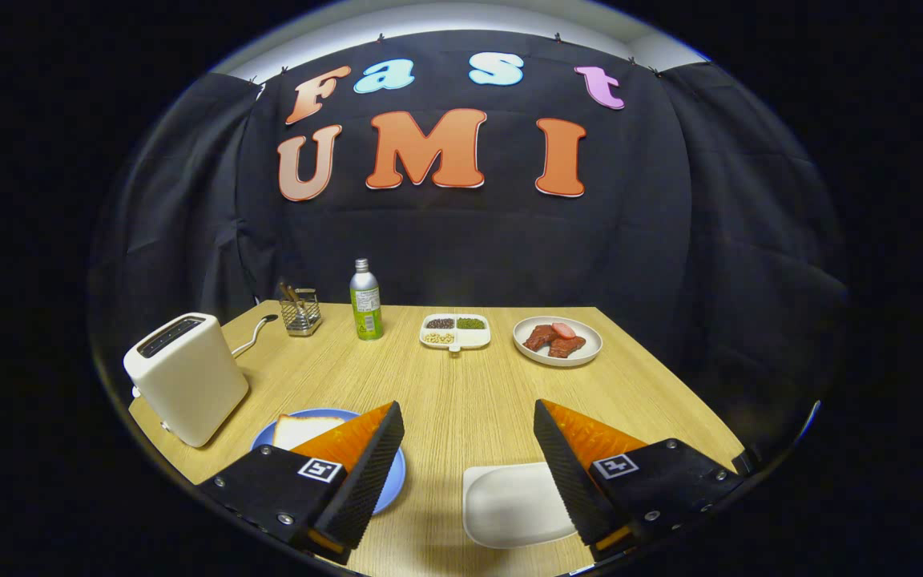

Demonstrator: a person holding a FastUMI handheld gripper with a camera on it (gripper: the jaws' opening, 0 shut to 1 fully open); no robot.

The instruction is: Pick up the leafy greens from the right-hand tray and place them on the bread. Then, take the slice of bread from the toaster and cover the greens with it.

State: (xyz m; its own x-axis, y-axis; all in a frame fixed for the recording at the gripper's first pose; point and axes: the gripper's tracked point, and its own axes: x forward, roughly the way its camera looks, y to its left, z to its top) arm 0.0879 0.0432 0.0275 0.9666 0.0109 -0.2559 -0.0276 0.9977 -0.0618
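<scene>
Place: a staged recording booth set up as a small kitchen table
Walls: black cloth (461,240) hangs on all sides, clipped along the top
Table (461,385): light wood grain
Kitchen props: toaster (186,377), blue plate (393,481) with bread (301,429), divided dish (455,330) of beans, plate of meat (558,340), bottle (365,300), wire cup (301,311), white tray (509,505)
Rig: fingers (369,457) spread wide, low over the table
</scene>
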